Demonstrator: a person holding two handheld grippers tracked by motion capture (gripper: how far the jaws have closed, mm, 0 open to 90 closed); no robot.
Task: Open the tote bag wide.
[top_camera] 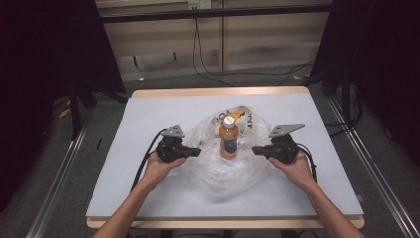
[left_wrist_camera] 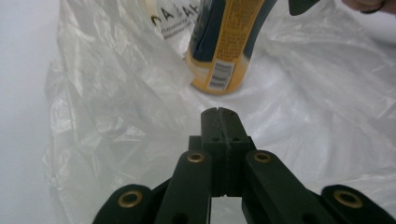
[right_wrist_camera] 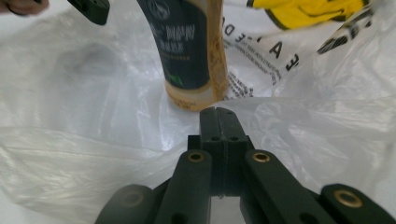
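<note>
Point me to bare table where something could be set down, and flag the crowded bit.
Free: the far strip of the table beyond the plastic bag, the left margin outside the left gripper, the right margin outside the right gripper, and the near strip between the forearms. Crowded: the centre, where the bottle stands on the bag with both grippers flanking it.

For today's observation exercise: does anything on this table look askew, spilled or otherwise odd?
Nothing is spilled or broken. The orange bottle stands upright, cap on, on a crumpled clear plastic bag spread on the table. The left gripper and right gripper flank it, jaws together.
</note>
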